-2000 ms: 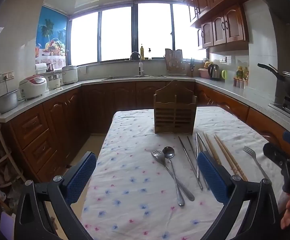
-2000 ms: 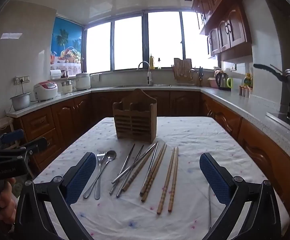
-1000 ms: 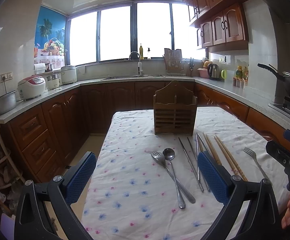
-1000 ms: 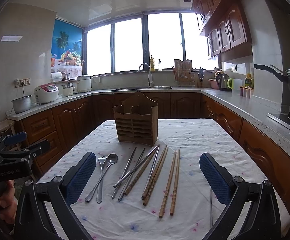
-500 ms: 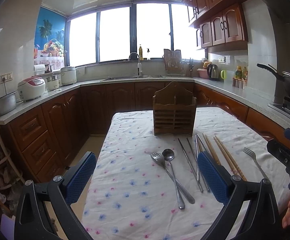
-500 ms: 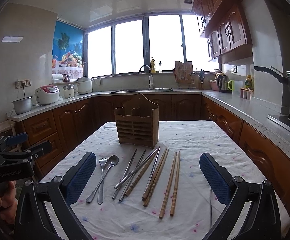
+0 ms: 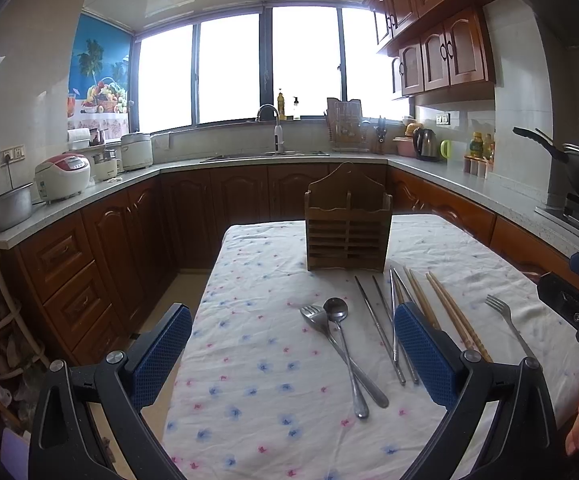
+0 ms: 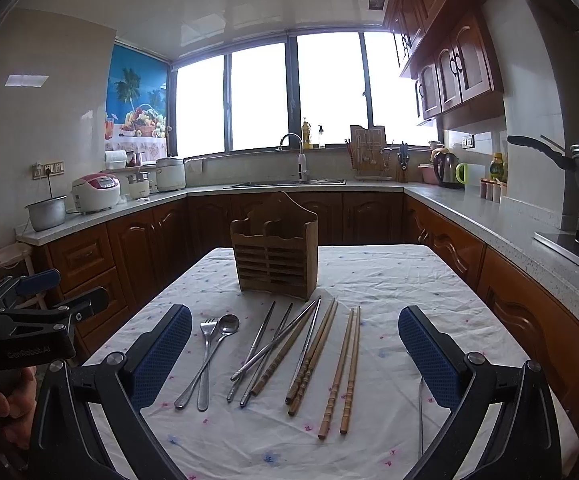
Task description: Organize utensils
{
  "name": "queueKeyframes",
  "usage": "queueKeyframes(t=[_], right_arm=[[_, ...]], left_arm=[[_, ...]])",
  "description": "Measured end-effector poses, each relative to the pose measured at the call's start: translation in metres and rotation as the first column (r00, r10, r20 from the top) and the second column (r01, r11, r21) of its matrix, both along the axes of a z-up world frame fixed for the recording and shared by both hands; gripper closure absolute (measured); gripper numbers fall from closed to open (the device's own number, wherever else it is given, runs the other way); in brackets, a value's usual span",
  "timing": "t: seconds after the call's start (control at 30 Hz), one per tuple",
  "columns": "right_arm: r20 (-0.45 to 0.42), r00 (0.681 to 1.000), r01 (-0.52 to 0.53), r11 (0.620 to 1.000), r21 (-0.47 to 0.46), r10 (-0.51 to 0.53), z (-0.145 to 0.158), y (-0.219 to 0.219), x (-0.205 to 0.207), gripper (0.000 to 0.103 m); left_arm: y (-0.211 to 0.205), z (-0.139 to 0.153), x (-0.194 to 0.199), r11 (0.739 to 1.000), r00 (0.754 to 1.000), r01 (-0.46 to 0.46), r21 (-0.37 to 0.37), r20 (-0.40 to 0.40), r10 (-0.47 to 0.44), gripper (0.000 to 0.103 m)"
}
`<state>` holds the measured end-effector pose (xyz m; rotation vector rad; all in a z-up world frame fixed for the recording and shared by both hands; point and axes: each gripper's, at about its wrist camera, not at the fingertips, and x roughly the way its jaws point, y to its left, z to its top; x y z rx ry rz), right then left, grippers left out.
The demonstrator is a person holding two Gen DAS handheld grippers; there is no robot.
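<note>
Here, notes from both wrist views.

Left tongs [image 7: 293, 344]: blue pads spread wide, nothing between them; they hang over the near left part of the counter.
Right tongs [image 8: 295, 344]: also spread wide, holding nothing; they hang over the near edge, with the utensils framed between the fingers.
Counter [image 8: 389, 276]: covered in a white cloth with small blue and pink flowers.
Wooden holder [image 8: 274, 257]: upright at the far middle of the cloth, slatted front, two compartments, no utensil seen in either.
Spoon [image 8: 209, 356] and fork [image 8: 205, 356]: lie crossed at the left of the row, bowl and tines pointing far.
Metal chopsticks [image 8: 267, 350]: just right of the spoon, loosely fanned, some crossing.
Wooden chopsticks [image 8: 313, 354]: right of the metal ones, one brown stick lying among the metal ones.
Bamboo pair [image 8: 343, 372]: side by side, rightmost of the row.
Second fork [image 7: 507, 326]: alone on the right side, well apart from the row.
Kitchen beyond: sink [image 8: 285, 181] under the window, rice cooker [image 8: 95, 192] on the left worktop.
</note>
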<state>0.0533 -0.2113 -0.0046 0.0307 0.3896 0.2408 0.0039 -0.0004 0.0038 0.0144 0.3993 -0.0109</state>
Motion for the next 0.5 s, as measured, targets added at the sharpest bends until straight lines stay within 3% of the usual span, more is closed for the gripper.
queueKeyframes(t=[0.5], right_arm=[[-0.015,1.000,-0.007,1.000,-0.001,0.007,-0.0006,0.0002,0.0058,0.000]], left_arm=[[0.0016,-0.0018,0.0091,1.000,1.000,0.007,-0.006,-0.029,-0.007,0.001]])
